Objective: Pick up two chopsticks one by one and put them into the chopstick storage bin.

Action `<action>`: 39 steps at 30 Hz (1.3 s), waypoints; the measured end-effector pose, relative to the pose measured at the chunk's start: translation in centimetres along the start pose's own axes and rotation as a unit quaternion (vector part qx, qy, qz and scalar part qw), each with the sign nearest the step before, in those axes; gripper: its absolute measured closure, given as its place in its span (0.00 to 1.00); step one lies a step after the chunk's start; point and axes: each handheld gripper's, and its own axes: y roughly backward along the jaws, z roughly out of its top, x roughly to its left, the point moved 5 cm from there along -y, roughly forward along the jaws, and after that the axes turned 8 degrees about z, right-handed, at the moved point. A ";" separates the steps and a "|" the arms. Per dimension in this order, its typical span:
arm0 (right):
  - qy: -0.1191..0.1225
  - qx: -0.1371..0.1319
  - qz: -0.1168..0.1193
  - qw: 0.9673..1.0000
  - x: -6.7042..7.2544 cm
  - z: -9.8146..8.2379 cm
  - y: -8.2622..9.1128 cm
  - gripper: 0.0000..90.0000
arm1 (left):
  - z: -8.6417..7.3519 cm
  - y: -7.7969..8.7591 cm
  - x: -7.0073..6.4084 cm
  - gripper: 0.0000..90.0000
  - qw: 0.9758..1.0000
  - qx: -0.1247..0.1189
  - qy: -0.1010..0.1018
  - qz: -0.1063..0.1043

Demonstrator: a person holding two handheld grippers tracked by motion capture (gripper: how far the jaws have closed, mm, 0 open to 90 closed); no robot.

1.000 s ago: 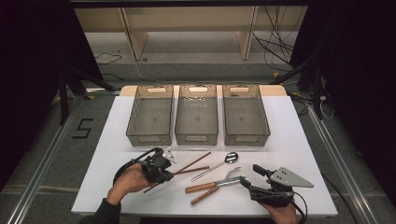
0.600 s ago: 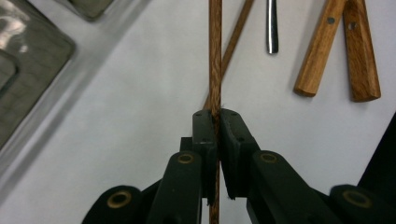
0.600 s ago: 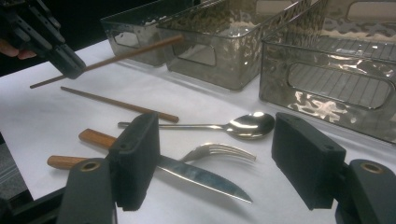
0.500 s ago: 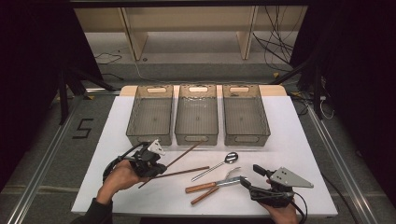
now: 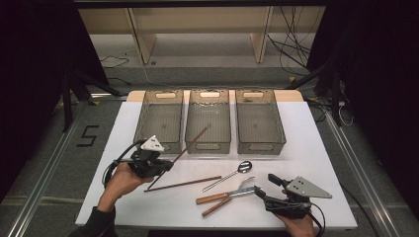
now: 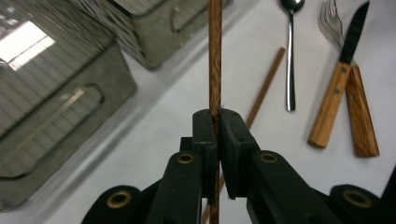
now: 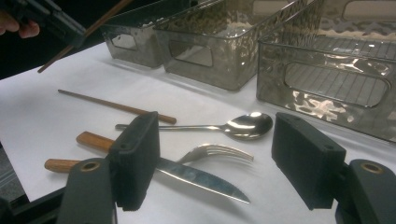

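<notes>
Cutlery lies loose on the near half of the white table point(image 5: 316, 148), and the spoon point(image 5: 231, 174) serves as the landmark for the rest. Nearest the person, toward their right of the spoon, the right gripper point(image 5: 264, 186) rests low on the table with its jaws spread wide and nothing between them; in the right gripper view point(image 7: 215, 163) the gap frames the cutlery. Just nearer than the spoon lie a knife point(image 5: 223, 195) and a fork point(image 5: 232, 194), both with wooden handles, the knife blade crossing over the fork's neck, the handles side by side and touching near their ends. To the spoon's left a wooden chopstick point(image 5: 184, 183) lies flat on the table, its near end close beside the spoon's handle tip. Farther left, the left gripper point(image 5: 165, 165) is held in a hand point(image 5: 121, 178) above the table. Its jaws are closed tight on a second chopstick point(image 5: 185, 149), gripped near its lower end; in the left gripper view point(image 6: 215, 119) the stick point(image 6: 215, 56) runs straight up from between the pinched jaws. This held chopstick slants up and away, its far tip over the near wall of the middle bin point(image 5: 208, 120). Beyond the spoon three clear plastic bins stand in a row, touching or nearly so: the left bin point(image 5: 160, 121), the middle bin directly behind the spoon, and the right bin point(image 5: 259, 121).
</notes>
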 end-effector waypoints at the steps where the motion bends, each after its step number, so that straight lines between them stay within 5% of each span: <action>1: 0.000 -0.001 0.000 1.000 0.0 0.0 0.0 0.37 | 0.1 0.1 0.4 0.94 1.000 -0.005 0.005 0.005; 10: 0.000 0.000 0.001 1.000 0.0 0.0 -0.1 0.37 | 2.1 1.1 3.7 0.95 0.999 -0.030 0.026 0.038; 20: -0.001 -0.001 0.002 1.000 0.0 0.0 0.0 0.37 | 5.6 1.6 7.8 0.95 0.996 -0.027 0.032 0.082; 30: -0.001 -0.002 0.002 1.000 0.0 0.0 0.0 0.37 | 8.0 0.2 11.2 0.95 0.992 -0.004 0.049 0.117; 39: -0.002 -0.003 0.004 1.000 -0.1 0.0 0.0 0.37 | 8.1 -2.4 13.5 0.95 0.988 0.015 0.061 0.138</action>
